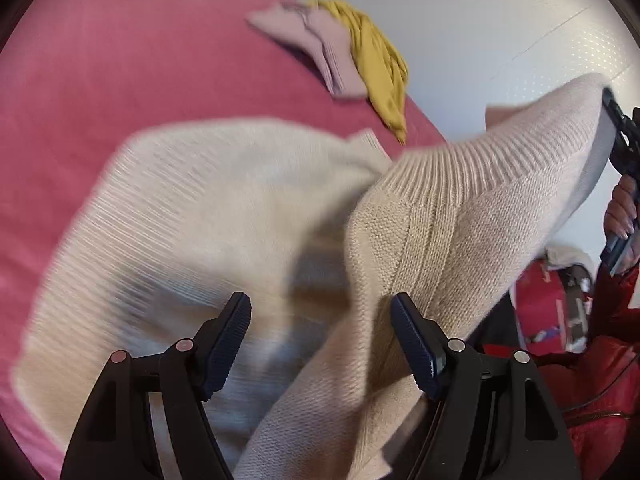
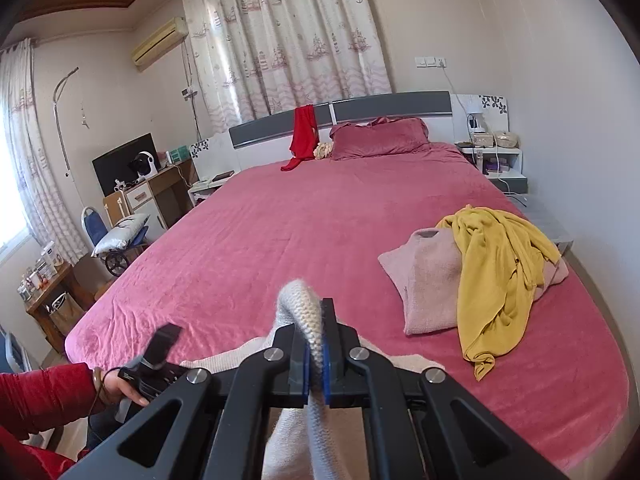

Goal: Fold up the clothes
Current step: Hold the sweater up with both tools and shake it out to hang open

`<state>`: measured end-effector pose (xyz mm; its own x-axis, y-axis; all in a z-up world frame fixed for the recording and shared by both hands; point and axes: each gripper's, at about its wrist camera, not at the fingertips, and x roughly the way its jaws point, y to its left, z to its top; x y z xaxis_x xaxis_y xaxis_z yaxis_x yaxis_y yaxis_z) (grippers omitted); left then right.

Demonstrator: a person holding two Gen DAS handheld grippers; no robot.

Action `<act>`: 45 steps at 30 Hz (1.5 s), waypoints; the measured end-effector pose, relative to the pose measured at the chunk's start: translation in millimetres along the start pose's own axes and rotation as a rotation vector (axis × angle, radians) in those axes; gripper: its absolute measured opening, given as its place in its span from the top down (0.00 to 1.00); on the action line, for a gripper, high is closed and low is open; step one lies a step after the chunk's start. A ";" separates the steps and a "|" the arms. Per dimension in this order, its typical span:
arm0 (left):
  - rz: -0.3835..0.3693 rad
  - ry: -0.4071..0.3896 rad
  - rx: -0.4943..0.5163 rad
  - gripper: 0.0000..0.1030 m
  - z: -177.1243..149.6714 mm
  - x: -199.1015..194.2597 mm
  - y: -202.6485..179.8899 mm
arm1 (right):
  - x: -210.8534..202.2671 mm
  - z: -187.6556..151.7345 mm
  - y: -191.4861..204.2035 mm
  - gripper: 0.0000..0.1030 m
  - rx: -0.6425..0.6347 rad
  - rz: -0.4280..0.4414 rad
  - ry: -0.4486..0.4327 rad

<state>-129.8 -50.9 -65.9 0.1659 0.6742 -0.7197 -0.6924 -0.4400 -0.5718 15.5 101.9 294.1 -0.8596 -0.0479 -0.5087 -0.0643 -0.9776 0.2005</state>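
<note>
A cream knit sweater (image 1: 224, 208) lies partly on the pink bed (image 1: 120, 80), one ribbed part lifted toward the right. My left gripper (image 1: 320, 332) hangs over the sweater with its jaws wide apart and nothing pinched between them. In the right wrist view my right gripper (image 2: 314, 344) is shut on a fold of the cream sweater (image 2: 300, 300), which bulges above the pads. The right gripper (image 1: 620, 140) also shows at the right edge of the left wrist view, holding the raised sweater edge. A hand in a red sleeve (image 2: 44, 396) carries the left gripper (image 2: 160, 348).
A pale pink knit (image 2: 428, 284) and a yellow garment (image 2: 500, 276) lie heaped at the bed's right side. A red cloth (image 2: 302, 136) hangs on the headboard beside a pink pillow (image 2: 380, 138). Nightstands, a desk and a chair ring the bed.
</note>
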 end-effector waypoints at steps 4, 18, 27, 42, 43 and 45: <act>0.034 -0.089 -0.012 0.96 -1.5 -13.3 -1.9 | 1.6 2.0 -5.9 0.97 0.014 -0.004 0.003; 0.073 -0.792 0.024 0.97 -16.2 -275.0 -82.6 | -22.9 70.3 22.9 0.97 -0.063 0.022 -0.183; 0.301 -1.059 0.322 0.97 -51.6 -444.2 -221.5 | -125.5 142.9 90.2 0.97 -0.229 0.114 -0.511; 0.493 -1.132 0.353 0.97 -107.3 -523.1 -278.1 | -145.5 152.9 118.6 0.97 -0.287 0.227 -0.443; 0.508 -1.107 0.343 0.97 -94.5 -523.1 -265.6 | -128.8 155.3 119.9 0.97 -0.286 0.214 -0.420; 0.553 -1.044 0.319 0.97 -57.6 -517.2 -228.3 | -90.7 160.5 121.6 0.97 -0.285 0.180 -0.371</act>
<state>-17.0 -333.3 414.2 -0.7467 0.6592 -0.0893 -0.6564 -0.7519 -0.0618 4.3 20.3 499.1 -0.9700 -0.1955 -0.1448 0.1983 -0.9801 -0.0053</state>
